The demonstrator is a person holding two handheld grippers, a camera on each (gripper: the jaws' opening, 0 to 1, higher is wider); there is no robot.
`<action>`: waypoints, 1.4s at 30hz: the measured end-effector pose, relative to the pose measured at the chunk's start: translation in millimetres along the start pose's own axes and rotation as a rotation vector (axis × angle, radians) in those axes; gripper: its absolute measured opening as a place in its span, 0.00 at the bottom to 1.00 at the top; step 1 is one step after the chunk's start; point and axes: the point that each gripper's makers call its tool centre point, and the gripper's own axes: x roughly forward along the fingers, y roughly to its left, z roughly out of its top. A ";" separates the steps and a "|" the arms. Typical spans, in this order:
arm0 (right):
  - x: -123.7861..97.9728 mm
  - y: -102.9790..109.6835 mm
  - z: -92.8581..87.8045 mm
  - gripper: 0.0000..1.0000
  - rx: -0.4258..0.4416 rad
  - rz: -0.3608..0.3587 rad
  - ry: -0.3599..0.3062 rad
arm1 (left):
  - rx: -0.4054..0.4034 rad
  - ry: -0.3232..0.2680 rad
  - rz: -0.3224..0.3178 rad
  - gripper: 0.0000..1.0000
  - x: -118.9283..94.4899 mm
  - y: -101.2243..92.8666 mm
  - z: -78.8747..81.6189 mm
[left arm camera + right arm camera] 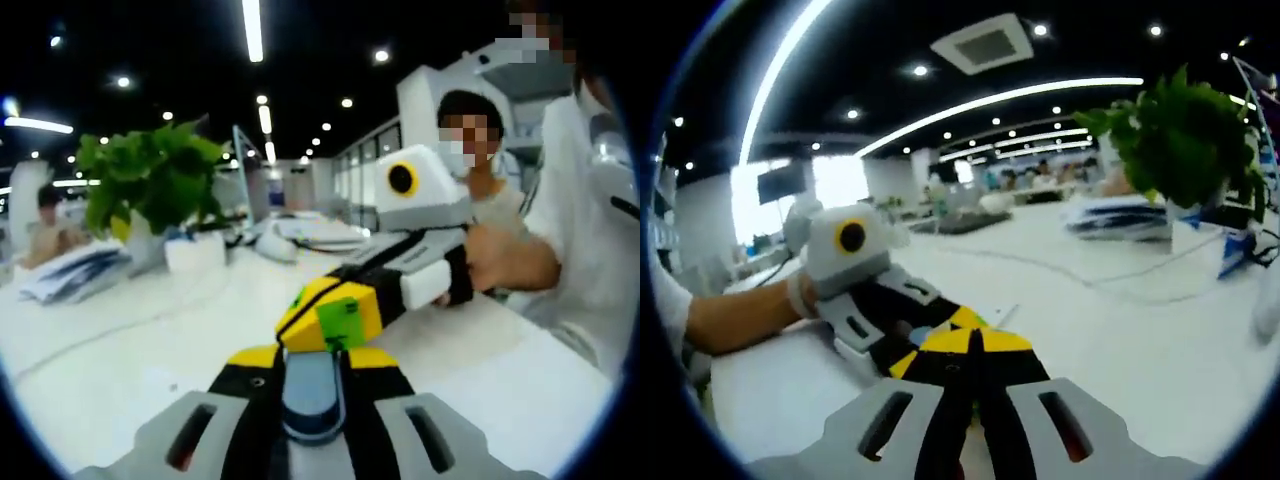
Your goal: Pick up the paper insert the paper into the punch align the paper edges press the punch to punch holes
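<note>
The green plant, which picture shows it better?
The left gripper view: the green plant shows whole there, leaves and white pot, standing on the white table. The right gripper view has the plant at its far edge, its pot partly cut off.

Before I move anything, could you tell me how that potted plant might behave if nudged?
The plant spreads wider than its white pot, so it looks top-heavy and may tip rather than slide. Its thin leaves would probably bend and spring back if brushed.
</note>
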 end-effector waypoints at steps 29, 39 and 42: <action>12.0 16.5 38.2 0.05 -0.155 0.093 -0.066 | 0.008 -0.005 -0.002 0.25 0.3 33.1 -1.8; 0.1 10.8 52.5 0.08 -0.190 0.050 -0.116 | 0.012 -0.006 0.002 0.25 -0.6 20.9 -0.3; -6.0 7.2 55.3 0.16 -0.194 0.051 -0.132 | 0.009 -0.008 -0.001 0.28 -0.8 16.7 1.0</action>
